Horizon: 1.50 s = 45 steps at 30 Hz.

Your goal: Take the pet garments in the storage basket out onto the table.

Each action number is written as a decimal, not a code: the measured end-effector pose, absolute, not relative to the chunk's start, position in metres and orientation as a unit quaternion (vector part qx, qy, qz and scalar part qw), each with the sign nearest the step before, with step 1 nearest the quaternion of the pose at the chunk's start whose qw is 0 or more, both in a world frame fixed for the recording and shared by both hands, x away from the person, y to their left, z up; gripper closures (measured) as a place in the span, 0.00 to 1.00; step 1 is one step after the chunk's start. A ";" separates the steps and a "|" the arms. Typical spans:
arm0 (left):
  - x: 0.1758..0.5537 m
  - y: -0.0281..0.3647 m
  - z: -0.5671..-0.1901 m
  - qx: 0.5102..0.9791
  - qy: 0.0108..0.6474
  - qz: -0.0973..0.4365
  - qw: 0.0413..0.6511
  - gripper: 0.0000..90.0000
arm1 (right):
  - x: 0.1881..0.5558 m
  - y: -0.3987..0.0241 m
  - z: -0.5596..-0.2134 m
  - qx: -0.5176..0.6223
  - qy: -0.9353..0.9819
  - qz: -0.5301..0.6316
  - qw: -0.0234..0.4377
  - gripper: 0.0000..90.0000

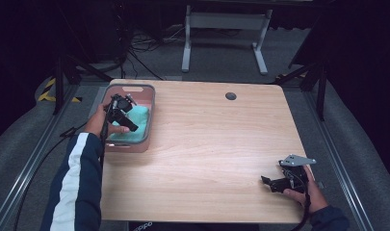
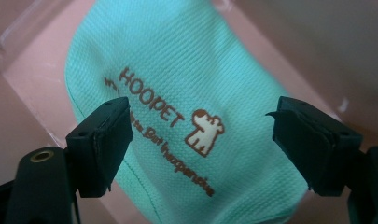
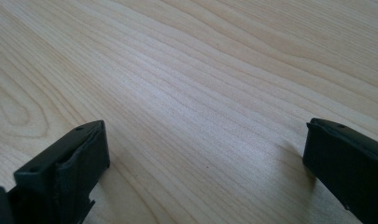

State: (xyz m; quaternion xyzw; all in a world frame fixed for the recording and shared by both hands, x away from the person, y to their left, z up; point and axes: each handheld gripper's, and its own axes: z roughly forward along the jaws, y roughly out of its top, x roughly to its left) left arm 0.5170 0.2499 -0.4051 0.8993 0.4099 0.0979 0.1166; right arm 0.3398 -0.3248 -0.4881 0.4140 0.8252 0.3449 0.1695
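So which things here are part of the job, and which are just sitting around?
In the job:
- turquoise cloth, lying in the bin
- pink bin
- left gripper, fingers open either side of the cloth

Just around:
- right gripper, open, low over the bare table
- round hole in the tabletop

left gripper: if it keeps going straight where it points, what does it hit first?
Most likely the turquoise cloth pouch lying in the pink bin. The left gripper stands open with the pouch straight ahead between its jaws; how near is unclear.
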 end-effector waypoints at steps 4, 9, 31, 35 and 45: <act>0.523 0.250 -0.413 0.898 0.421 0.082 0.101 0.22 | 0.340 -0.325 -0.488 0.413 0.825 0.345 0.170 0.01; 0.529 0.252 -0.427 0.896 0.436 0.059 0.062 0.21 | 0.340 -0.325 -0.488 0.414 0.825 0.345 0.170 0.01; 0.533 0.250 -0.425 0.900 0.433 0.011 0.051 0.77 | 0.340 -0.325 -0.488 0.413 0.825 0.345 0.170 0.01; 0.531 0.248 -0.419 0.902 0.427 0.037 0.049 0.82 | 0.340 -0.325 -0.488 0.413 0.825 0.345 0.170 0.01; 0.518 0.251 -0.378 0.895 0.419 0.113 0.101 0.84 | 0.339 -0.325 -0.488 0.414 0.825 0.345 0.171 0.01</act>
